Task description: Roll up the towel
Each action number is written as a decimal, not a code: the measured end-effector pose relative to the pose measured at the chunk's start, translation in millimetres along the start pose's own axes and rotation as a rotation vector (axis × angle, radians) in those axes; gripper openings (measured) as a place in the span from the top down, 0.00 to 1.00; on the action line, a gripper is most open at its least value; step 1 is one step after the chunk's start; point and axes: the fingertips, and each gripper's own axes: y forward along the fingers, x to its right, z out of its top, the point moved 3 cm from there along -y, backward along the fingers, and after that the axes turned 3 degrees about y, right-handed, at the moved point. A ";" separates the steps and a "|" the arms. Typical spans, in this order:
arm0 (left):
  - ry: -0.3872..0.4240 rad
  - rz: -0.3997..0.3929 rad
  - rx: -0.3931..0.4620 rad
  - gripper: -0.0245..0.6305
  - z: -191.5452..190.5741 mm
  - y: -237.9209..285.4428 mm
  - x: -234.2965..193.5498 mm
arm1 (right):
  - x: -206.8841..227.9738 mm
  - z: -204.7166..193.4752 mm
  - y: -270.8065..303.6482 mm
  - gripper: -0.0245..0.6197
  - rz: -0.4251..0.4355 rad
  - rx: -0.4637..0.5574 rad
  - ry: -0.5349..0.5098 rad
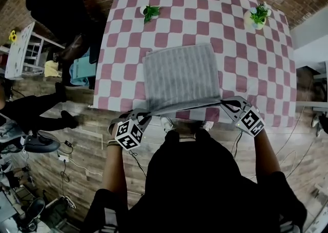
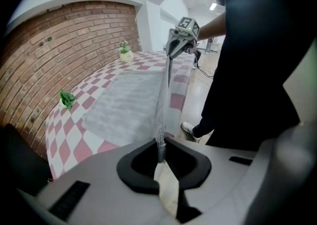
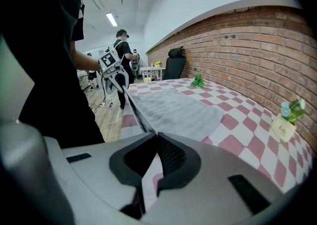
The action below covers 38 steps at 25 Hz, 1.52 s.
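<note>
Pinching the grey towel over the table's near edge, left gripper clamped on its near-left corner, right gripper clamped on its near-right — hem raised taut between them — remainder flat mid-table, potted plants by the far corners.

Head view: the person's dark torso fills six o'clock. It hides the floor below and the middle of the near edge of the table. The lifted near hem of the towel covers the checked cloth beneath it. Each near corner disappears inside closed jaws, the left gripper at seven o'clock and the right gripper at five. White furniture at nine o'clock is cut off by the edge.

Right gripper view: a pot at four o'clock bears a mark too small to read. A distant person at ten o'clock is too small for detail.
</note>
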 end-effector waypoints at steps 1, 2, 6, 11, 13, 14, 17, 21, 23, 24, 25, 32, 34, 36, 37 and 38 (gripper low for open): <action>-0.005 0.020 0.014 0.92 2.9 -3.5 -8.8 | 5.4 3.1 0.5 0.95 -0.014 0.007 -0.008; -0.005 0.044 0.023 0.92 5.9 -6.4 -18.6 | 11.4 6.8 1.7 0.95 -0.028 0.013 -0.020; 0.009 0.140 0.023 0.92 14.4 -10.3 -60.5 | 40.4 25.2 9.0 0.95 -0.090 0.043 -0.072; -0.010 0.228 0.021 0.92 21.3 -0.2 -117.2 | 85.2 47.7 24.1 0.95 -0.166 0.053 -0.141; -0.018 0.247 0.015 0.92 24.0 4.1 -137.6 | 104.9 55.2 32.5 0.95 -0.192 0.050 -0.162; -0.022 0.254 0.013 0.92 25.2 6.3 -147.2 | 115.0 58.6 36.8 0.95 -0.206 0.048 -0.171; -0.035 0.267 0.009 0.92 27.4 13.7 -175.3 | 148.6 66.7 50.4 0.95 -0.259 0.020 -0.192; -0.036 0.270 -0.012 0.92 29.1 30.9 -212.1 | 192.3 72.1 78.0 0.95 -0.280 -0.023 -0.181; -0.042 0.275 -0.023 0.92 29.1 39.4 -229.2 | 210.6 73.9 90.4 0.95 -0.288 -0.040 -0.161; -0.051 0.278 -0.027 0.92 27.9 43.8 -236.9 | 217.6 74.0 97.0 0.95 -0.290 -0.043 -0.149; -0.071 0.281 -0.029 0.92 25.5 48.5 -244.3 | 223.2 73.0 103.9 0.95 -0.290 -0.045 -0.135; -0.423 0.447 0.109 0.70 -4.5 52.0 -277.3 | 238.4 58.5 101.7 0.73 -0.385 0.062 0.089; -0.499 0.457 0.153 0.67 -11.4 44.3 -266.1 | 231.1 54.3 83.1 0.73 -0.383 0.120 0.159; -0.554 0.444 0.197 0.67 -13.6 36.5 -248.6 | 217.6 50.0 65.9 0.73 -0.363 0.156 0.205; -0.576 0.431 0.216 0.67 -13.9 33.6 -237.5 | 208.3 47.4 59.4 0.73 -0.344 0.164 0.217; -0.592 0.416 0.226 0.67 -14.7 31.8 -225.4 | 198.0 44.1 54.8 0.73 -0.321 0.163 0.222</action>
